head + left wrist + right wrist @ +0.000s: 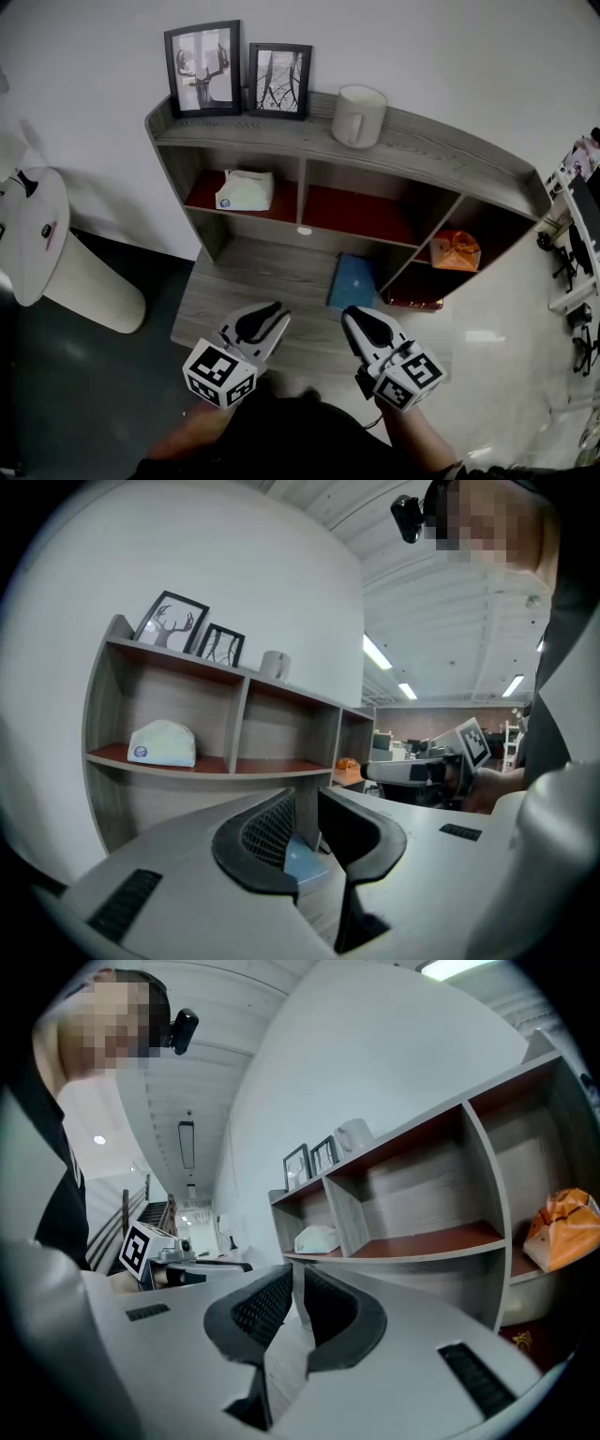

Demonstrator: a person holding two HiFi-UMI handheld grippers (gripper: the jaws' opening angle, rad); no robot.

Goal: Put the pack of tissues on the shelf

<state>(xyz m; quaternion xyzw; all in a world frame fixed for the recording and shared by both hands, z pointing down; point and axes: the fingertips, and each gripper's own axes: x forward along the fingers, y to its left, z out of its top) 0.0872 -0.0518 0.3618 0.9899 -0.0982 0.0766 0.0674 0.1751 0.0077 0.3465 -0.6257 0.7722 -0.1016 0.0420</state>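
There, shelf (412, 141) holding tissue pack (245, 189), orange bag (456, 250)

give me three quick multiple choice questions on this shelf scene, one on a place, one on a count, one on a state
1. Where in the shelf is the pack of tissues? A top board B upper left compartment C lowest board
2. How many picture frames stand on top? A one B four C two
3. The left gripper has its fingers: A apart, empty B shut on the tissues C shut on a cup
Answers: B, it lies on the red board there; C, two stand side by side; A, a gap shows with nothing in it.
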